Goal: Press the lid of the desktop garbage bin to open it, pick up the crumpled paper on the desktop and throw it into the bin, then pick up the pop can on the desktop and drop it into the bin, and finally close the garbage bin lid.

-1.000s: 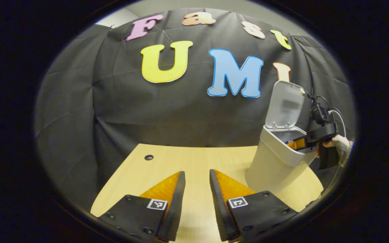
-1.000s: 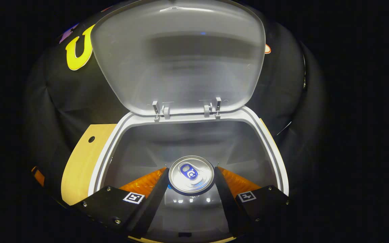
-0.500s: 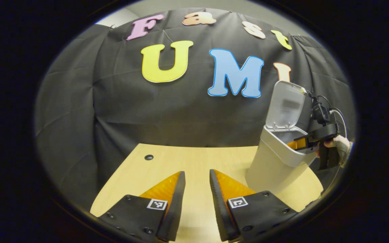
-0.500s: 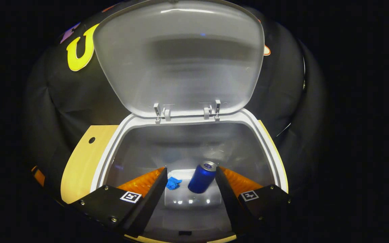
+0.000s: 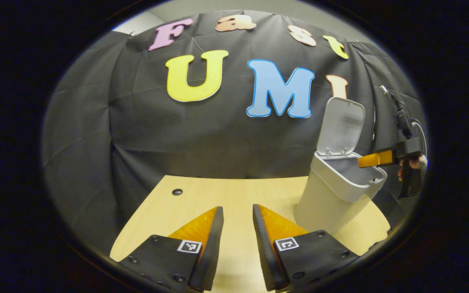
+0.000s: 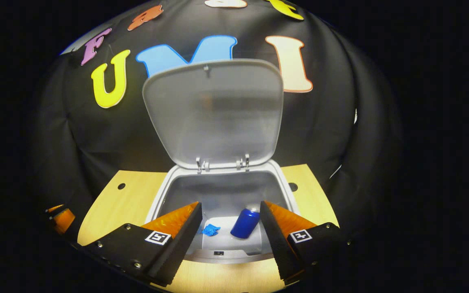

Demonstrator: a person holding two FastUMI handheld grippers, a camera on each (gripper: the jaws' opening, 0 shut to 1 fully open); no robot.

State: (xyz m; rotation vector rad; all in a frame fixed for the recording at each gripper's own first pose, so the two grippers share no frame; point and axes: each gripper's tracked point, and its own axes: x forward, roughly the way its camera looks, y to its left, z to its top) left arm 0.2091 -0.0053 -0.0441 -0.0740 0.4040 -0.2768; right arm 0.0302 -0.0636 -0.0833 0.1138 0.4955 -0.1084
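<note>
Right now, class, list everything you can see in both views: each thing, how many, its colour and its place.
Garbage bin: one, pale grey, on the table's right side.
Lid: one, grey, standing open.
Pop can: one, blue, inside the bin.
Crumpled paper: one, blue, inside the bin, left of the can.
Table: one, light wood.
Left claw: one, open, over the table.
Right claw: one, open, above the bin's front.
Hand: one, holding the right claw.

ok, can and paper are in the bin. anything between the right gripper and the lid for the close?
Nothing visible. The lid stands upright, hinged at the far edge of the bin, facing the open right gripper, which is outside the bin's mouth. The pop can and crumpled paper lie at the bottom, well below the rim.
</note>
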